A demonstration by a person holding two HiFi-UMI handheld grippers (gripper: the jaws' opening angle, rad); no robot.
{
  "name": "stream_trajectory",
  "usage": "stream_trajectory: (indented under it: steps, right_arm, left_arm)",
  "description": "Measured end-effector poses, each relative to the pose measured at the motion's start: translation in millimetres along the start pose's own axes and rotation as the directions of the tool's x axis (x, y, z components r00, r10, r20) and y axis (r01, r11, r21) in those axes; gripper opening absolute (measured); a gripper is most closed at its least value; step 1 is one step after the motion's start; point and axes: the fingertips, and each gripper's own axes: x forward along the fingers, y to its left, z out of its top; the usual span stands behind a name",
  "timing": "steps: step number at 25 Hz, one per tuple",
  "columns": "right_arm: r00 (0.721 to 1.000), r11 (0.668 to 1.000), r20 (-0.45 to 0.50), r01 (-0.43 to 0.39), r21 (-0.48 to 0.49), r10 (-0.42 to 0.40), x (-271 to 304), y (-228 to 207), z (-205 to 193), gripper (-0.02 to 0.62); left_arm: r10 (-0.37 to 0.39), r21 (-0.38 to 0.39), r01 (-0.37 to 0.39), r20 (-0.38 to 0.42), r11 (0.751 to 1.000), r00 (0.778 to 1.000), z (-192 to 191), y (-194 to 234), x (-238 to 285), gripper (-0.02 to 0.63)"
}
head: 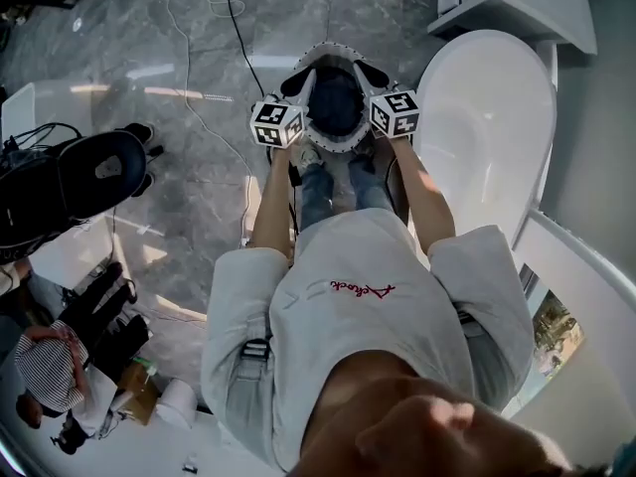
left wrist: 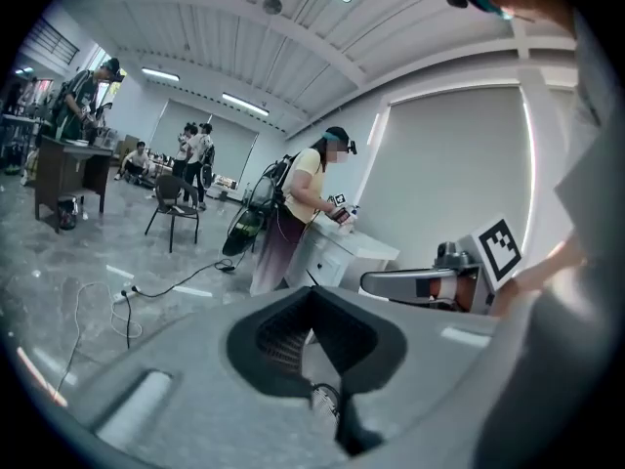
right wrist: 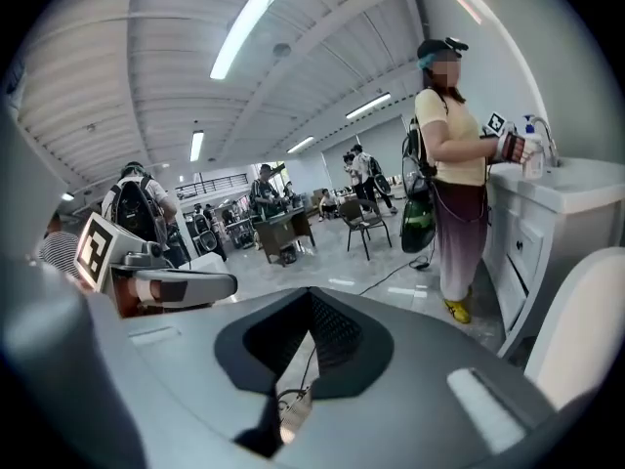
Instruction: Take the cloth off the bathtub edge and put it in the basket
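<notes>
Left gripper (left wrist: pixel 312 291): fingers together, nothing between them. Right gripper (right wrist: pixel 311 291): the same. Both are held above a round, white-rimmed basket (head: pixel 333 47) on the floor (head: pixel 199 68). The dark blue mass inside is possibly the cloth (head: pixel 335 102). White bathtub (head: pixel 487 117) at the basket's 3 o'clock, just beside it

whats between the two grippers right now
The basket, on the floor below. In the head view it shows between the left gripper and the right gripper. Both claws are shut and empty.
</notes>
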Motion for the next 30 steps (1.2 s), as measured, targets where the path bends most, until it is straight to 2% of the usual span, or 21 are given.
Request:
stream_trajectory:
  steps: [5,14,18,25,30]
  right_arm:
    - [0.996,0.996,0.090,0.016,-0.086,-0.008,-15.6,2.2,62.0,0.006]
    - [0.978,0.990,0.211,0.031,-0.140,-0.001,-35.8,13.0,140.0,0.006]
    - [0.970,0.986,0.245,0.035,-0.160,0.005,-36.2,17.8,161.3,0.006]
    - [0.957,0.982,0.288,0.031,-0.187,0.024,-22.4,21.4,200.3,0.006]
    - [0.943,0.977,0.332,0.042,-0.208,0.030,-34.4,28.9,221.0,0.006]
  left_arm:
    - [-0.002,0.087,-0.003,0.064,0.996,0.998,65.7,-4.7,-8.9,0.000]
    - [-0.019,0.205,-0.023,0.205,0.979,0.979,171.5,-17.0,-31.3,0.000]
    - [-0.013,0.237,-0.044,0.237,0.971,0.971,197.4,-16.0,-35.4,0.000]
    - [0.001,0.236,-0.071,0.286,0.969,0.958,229.6,-0.9,-35.3,0.000]
    - [-0.006,0.272,-0.083,0.309,0.959,0.951,244.4,-12.0,-43.3,0.000]
